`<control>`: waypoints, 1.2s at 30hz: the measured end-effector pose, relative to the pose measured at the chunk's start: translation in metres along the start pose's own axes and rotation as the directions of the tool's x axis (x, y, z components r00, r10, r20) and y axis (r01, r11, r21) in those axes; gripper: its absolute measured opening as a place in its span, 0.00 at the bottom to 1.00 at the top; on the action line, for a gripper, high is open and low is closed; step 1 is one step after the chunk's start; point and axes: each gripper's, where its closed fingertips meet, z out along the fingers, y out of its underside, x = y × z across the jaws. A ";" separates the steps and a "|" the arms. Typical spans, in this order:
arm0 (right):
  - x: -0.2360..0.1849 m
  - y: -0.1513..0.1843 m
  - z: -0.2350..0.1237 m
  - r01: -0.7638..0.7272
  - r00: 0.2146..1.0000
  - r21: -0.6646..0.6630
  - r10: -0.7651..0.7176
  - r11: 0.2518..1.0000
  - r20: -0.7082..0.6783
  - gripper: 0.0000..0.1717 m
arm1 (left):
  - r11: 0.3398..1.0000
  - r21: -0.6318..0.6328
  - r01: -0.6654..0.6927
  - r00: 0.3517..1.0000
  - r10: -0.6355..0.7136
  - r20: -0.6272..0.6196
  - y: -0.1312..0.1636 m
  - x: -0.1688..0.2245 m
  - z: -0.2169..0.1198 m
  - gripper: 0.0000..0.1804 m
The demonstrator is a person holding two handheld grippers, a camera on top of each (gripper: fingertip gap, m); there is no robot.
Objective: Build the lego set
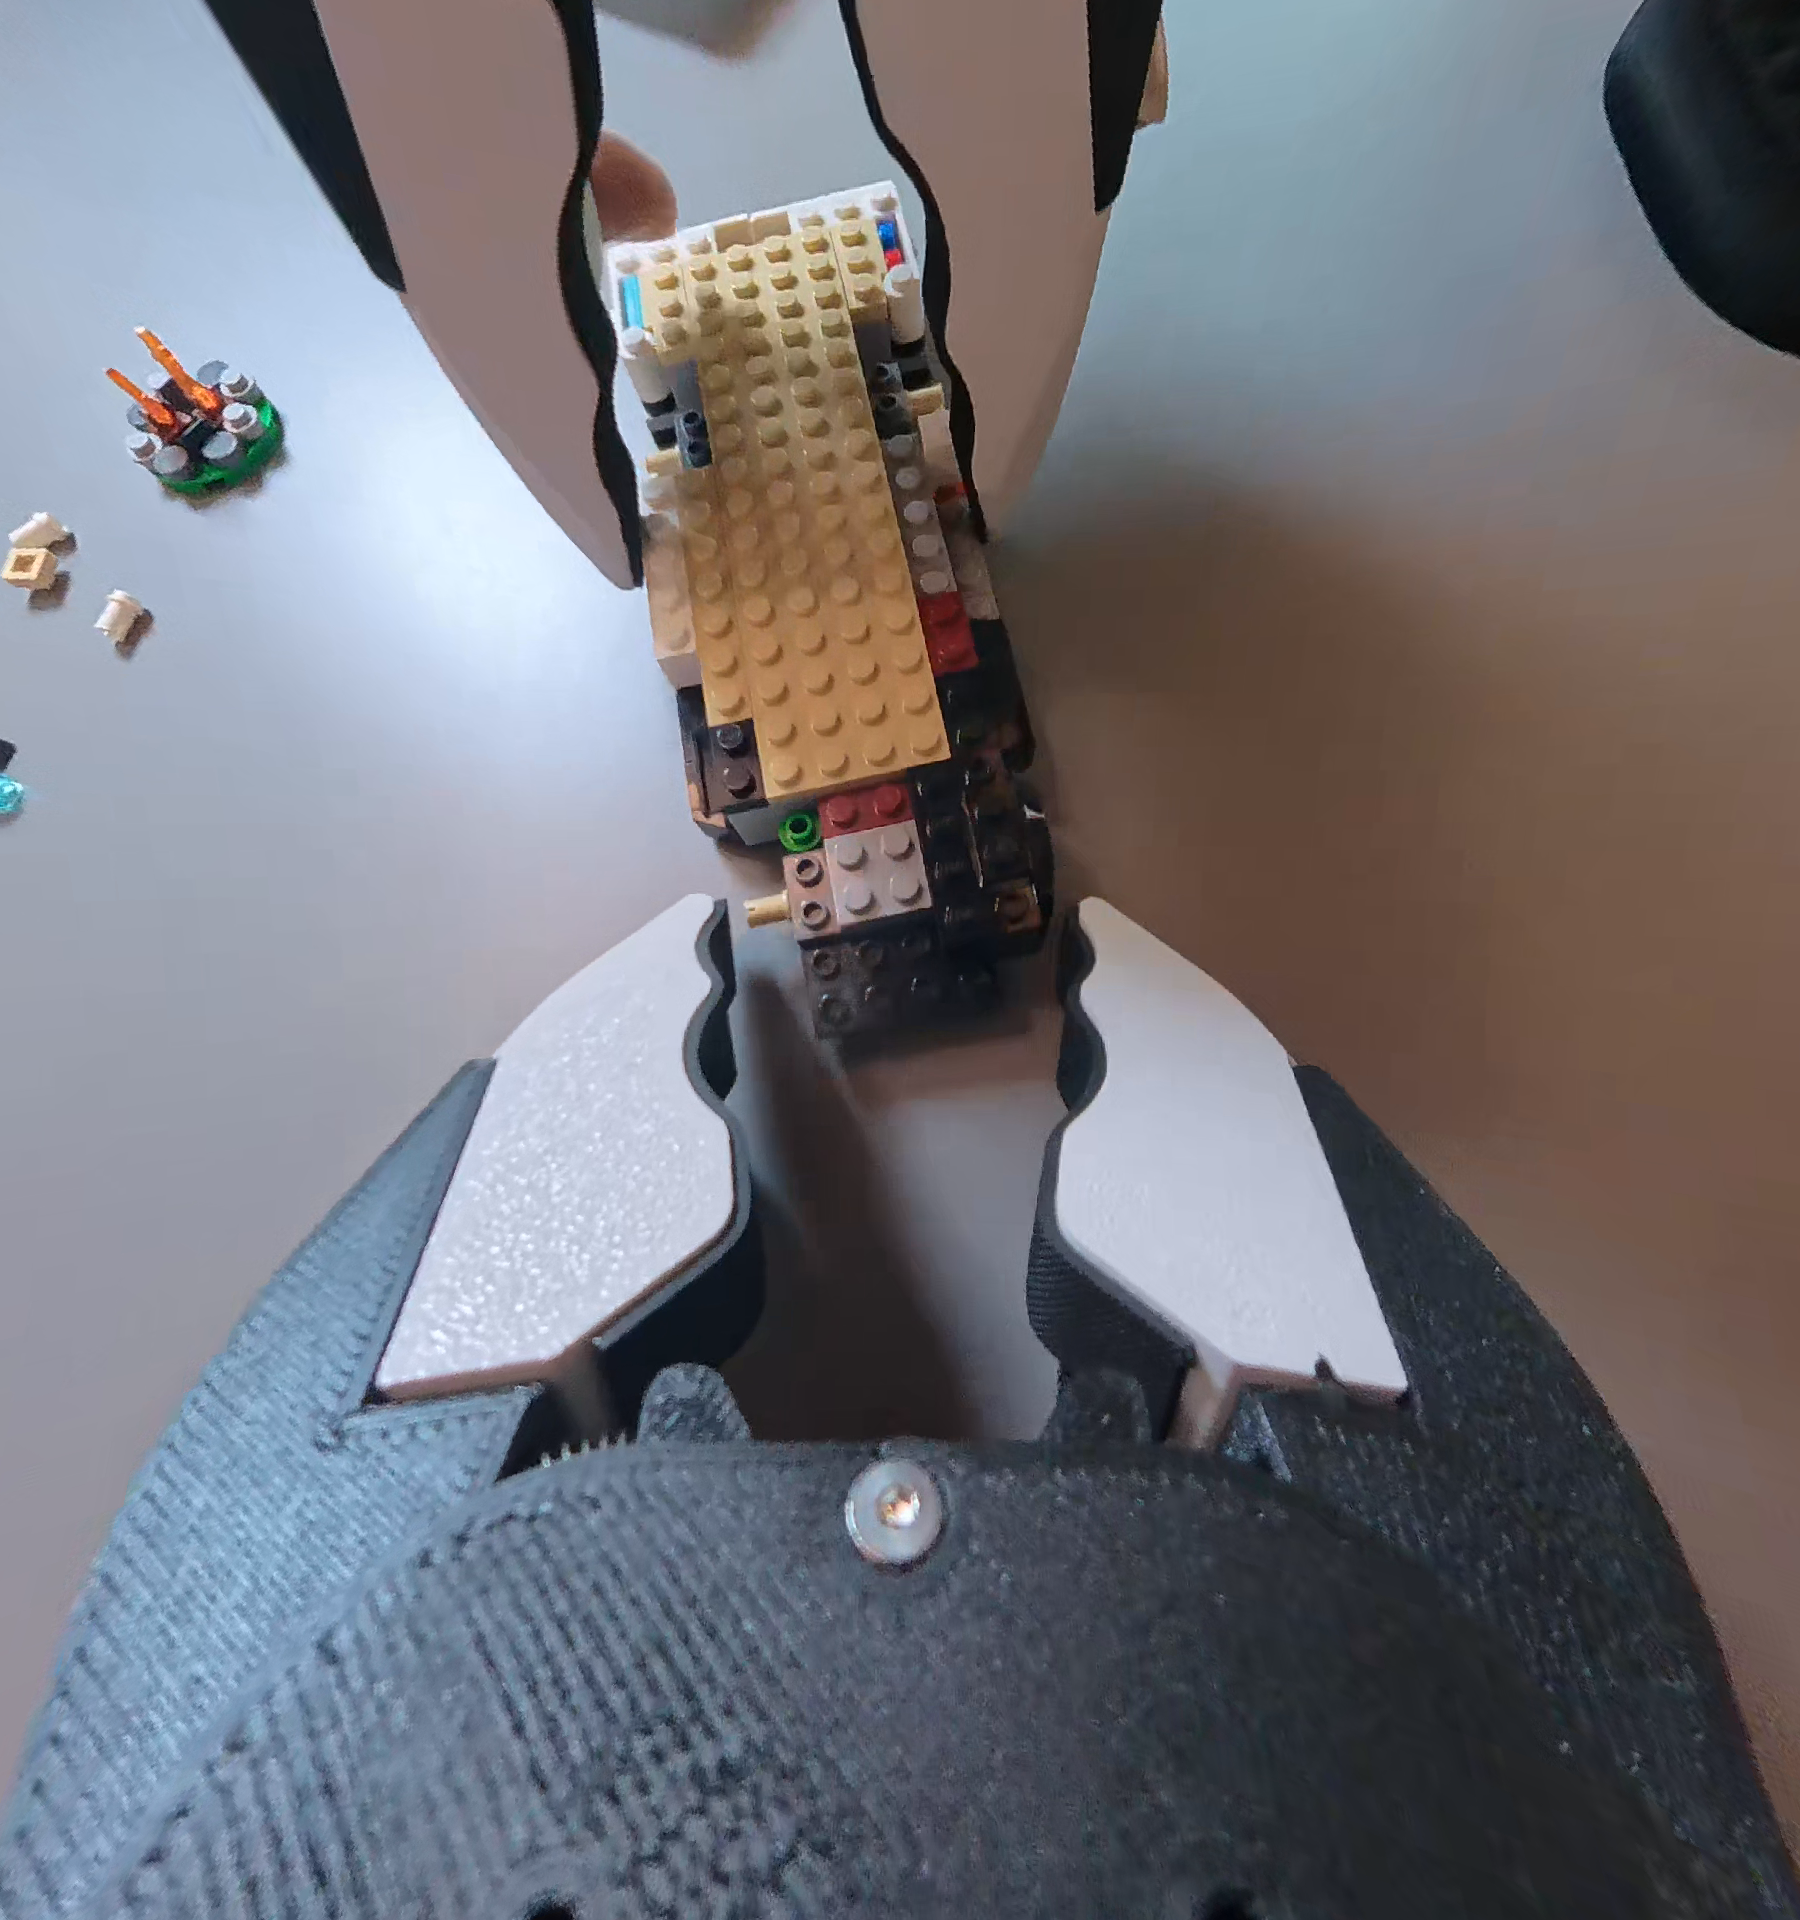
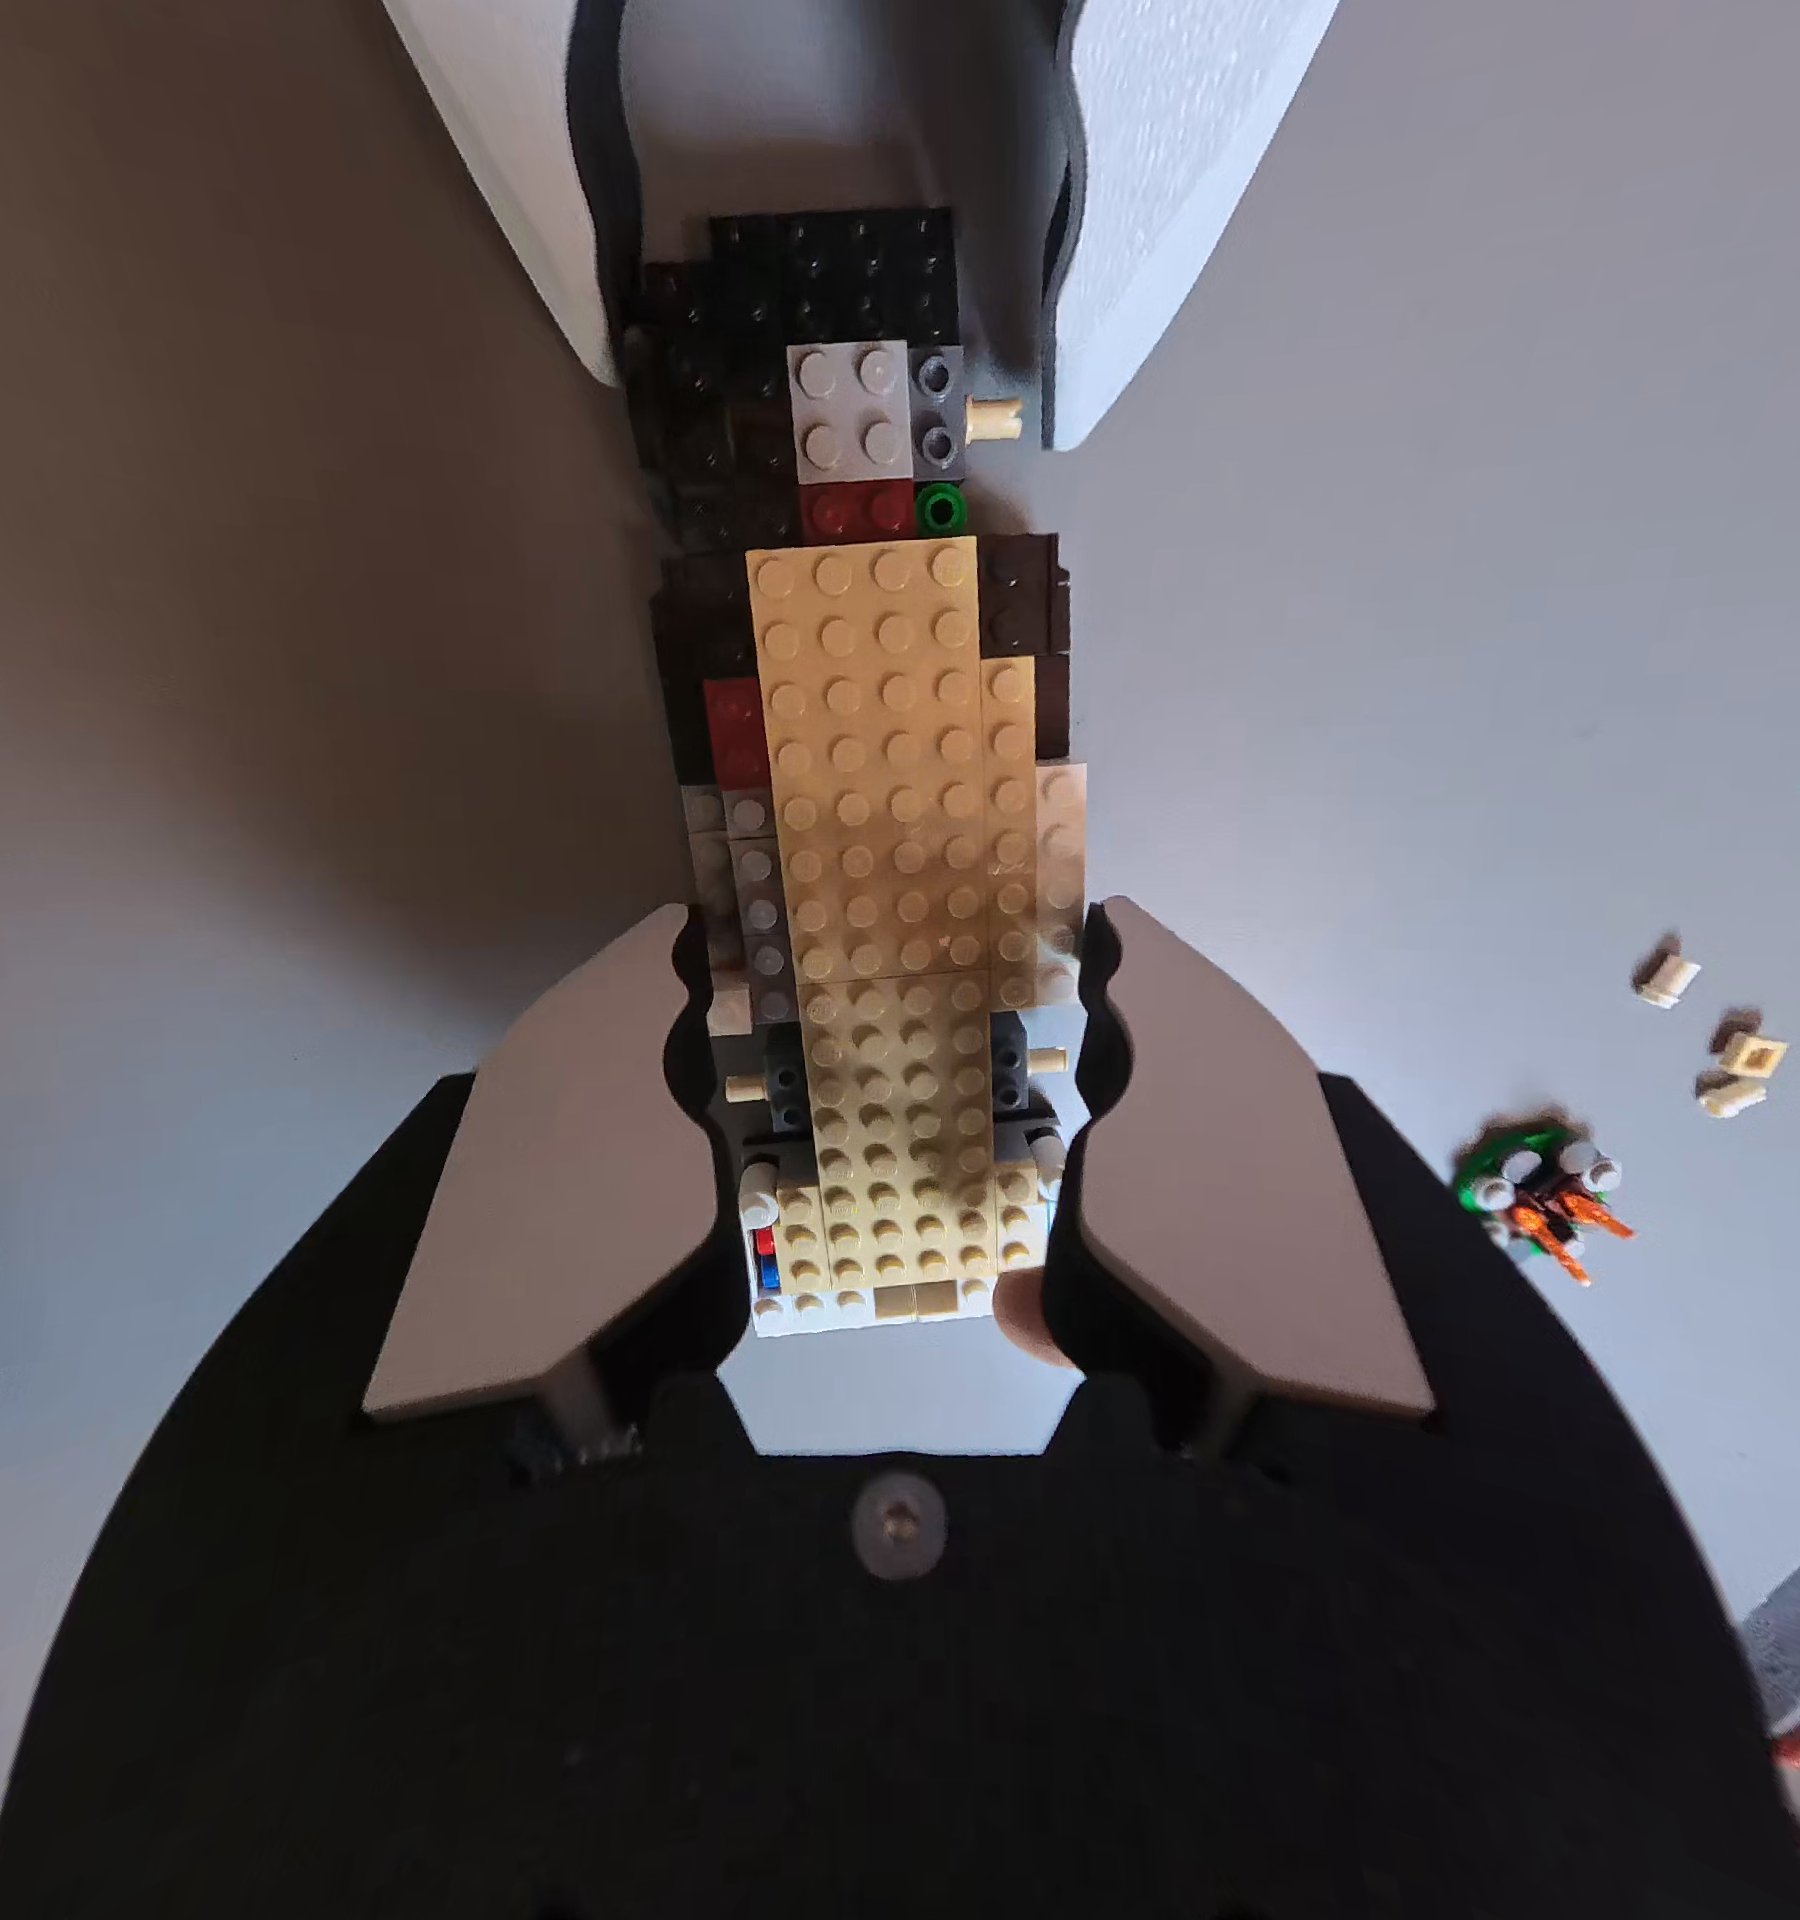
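- Left gripper point(image 1: 901, 914), left wrist view: jaws spread, a gap shows between each pad and the black end of the brick model point(image 1: 823, 582) at frame centre. Nothing gripped; the model lies on the grey table point(image 1: 1395, 727) and that end sits between the fingertips.
- Right gripper point(image 1: 802, 540) comes down from the top of this frame and straddles the model's far white end; its left fingertip is clear of the bricks, the right one looks close, contact not resolvable.
- Risk, as I judge it: the tan peg point(image 1: 756, 914) sticks out toward the left pad, so closing or sliding here could snap it off or skew the model.
- Only this view shows a dark object point(image 1: 1748, 177) at upper right.
- Right gripper point(image 2: 885, 935), right wrist view: also spread, pads flanking the tan plate deck point(image 2: 896, 831) with slim gaps each side; not clamped.
- Risk: side pegs point(image 2: 1047, 1060) sit just inside the pads, and a squeeze there would load small parts, not the body. The deck is layered plates, so uneven pressure could pop one loose.
- This view shows the deck square-on, and the left gripper's pad near the tan peg at top.
- Loose bits, the green round piece with orange spikes point(image 2: 1530, 1195) and the small tan pieces point(image 2: 1748, 1060), sit mid right, well apart; a wide swing could scatter them.
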 end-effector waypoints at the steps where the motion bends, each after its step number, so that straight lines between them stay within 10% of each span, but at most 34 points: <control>1: -0.002 -0.001 0.000 -0.021 1.000 0.009 0.021 1.000 0.002 0.40 | 1.000 0.008 0.018 1.000 -0.018 -0.013 0.000 0.000 -0.003 0.34; 6: -0.023 -0.006 -0.003 -0.183 0.982 0.100 0.178 0.978 0.063 0.40 | 0.980 0.159 0.117 0.992 -0.107 -0.073 -0.015 -0.005 -0.027 0.33; 18: -0.039 -0.022 -0.024 -0.569 0.754 0.187 0.417 0.801 0.508 0.40 | 0.886 0.099 -0.453 0.874 0.420 0.245 -0.029 0.009 -0.031 0.26; 36: -0.056 -0.039 -0.023 -0.555 0.634 0.098 0.345 0.826 0.692 0.40 | 0.777 0.131 -0.616 0.781 0.579 0.237 -0.031 0.026 -0.031 0.15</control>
